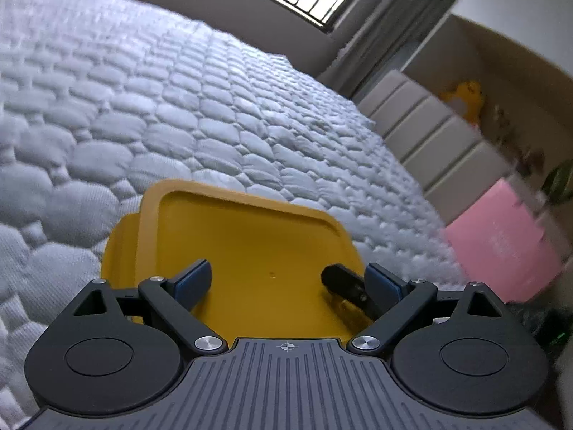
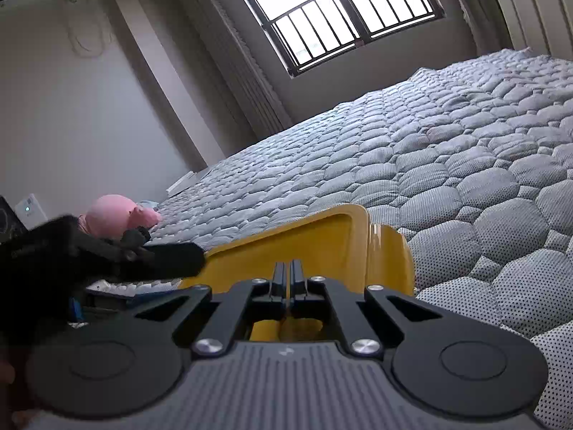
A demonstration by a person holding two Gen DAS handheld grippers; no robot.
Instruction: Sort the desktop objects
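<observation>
A yellow tray (image 1: 250, 243) with a raised rim lies on the grey quilted bed (image 1: 179, 107). My left gripper (image 1: 286, 272) hovers over its near part. Its blue pads stand wide apart and nothing is between them. By its right finger, the black fingers of my right gripper (image 1: 342, 285) reach onto the tray's near right edge. In the right wrist view my right gripper (image 2: 288, 272) is shut, with a thin yellow strip of the tray (image 2: 322, 236) rim pinched between the pads. One black finger (image 2: 172, 256) of the left gripper shows at the left, over the tray's edge.
A pink plush toy (image 2: 118, 215) lies at the bed's far left edge. A pink box (image 1: 508, 236) sits beside the bed on the right, below a beige padded headboard (image 1: 422, 125) and a shelf with a yellow toy (image 1: 465, 96). The quilt (image 2: 429, 161) stretches toward the barred window.
</observation>
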